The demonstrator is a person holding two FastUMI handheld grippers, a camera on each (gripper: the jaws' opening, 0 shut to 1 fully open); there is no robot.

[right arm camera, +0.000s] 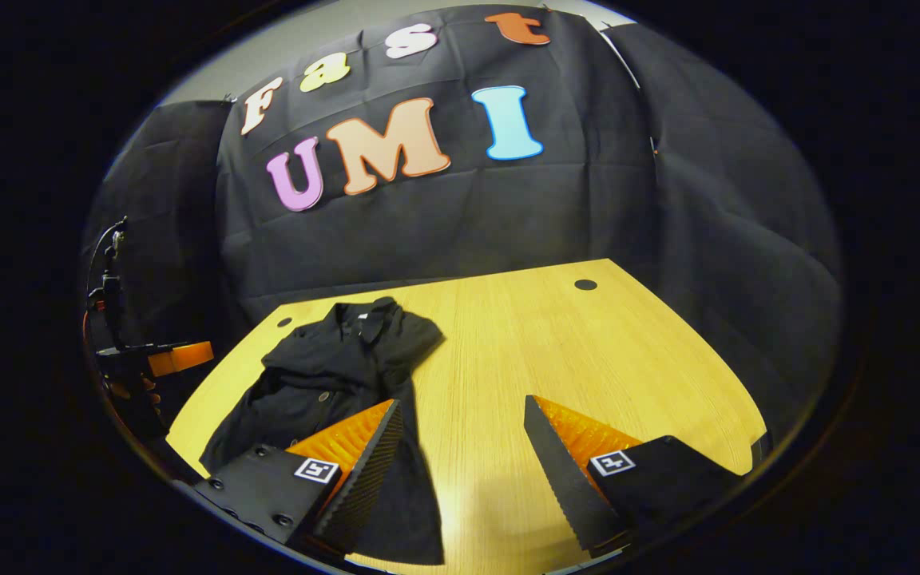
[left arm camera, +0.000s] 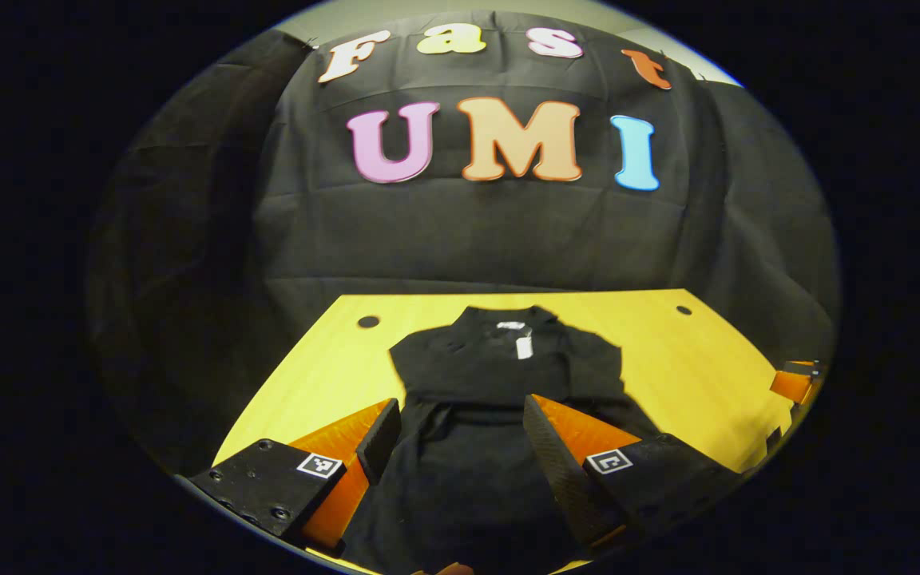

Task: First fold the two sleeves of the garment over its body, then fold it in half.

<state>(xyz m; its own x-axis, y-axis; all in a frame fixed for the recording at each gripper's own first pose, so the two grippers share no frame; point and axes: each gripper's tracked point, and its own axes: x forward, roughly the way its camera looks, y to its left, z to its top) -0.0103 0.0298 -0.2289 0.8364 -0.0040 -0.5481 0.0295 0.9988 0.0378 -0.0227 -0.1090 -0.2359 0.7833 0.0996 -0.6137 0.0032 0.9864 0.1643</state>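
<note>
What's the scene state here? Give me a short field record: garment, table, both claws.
garment: black collared fabric shirt, lying flat on the table, collar at the far end, sleeves look folded in over the body
label: small white tag just below the collar
table: yellow wood-grain tabletop with round dark holes near the far corners
left claw: open, fingers apart above the shirt's lower half, gripping nothing
right claw: open, above the bare table beside the shirt's edge, gripping nothing
fold in half: not yet done
</note>
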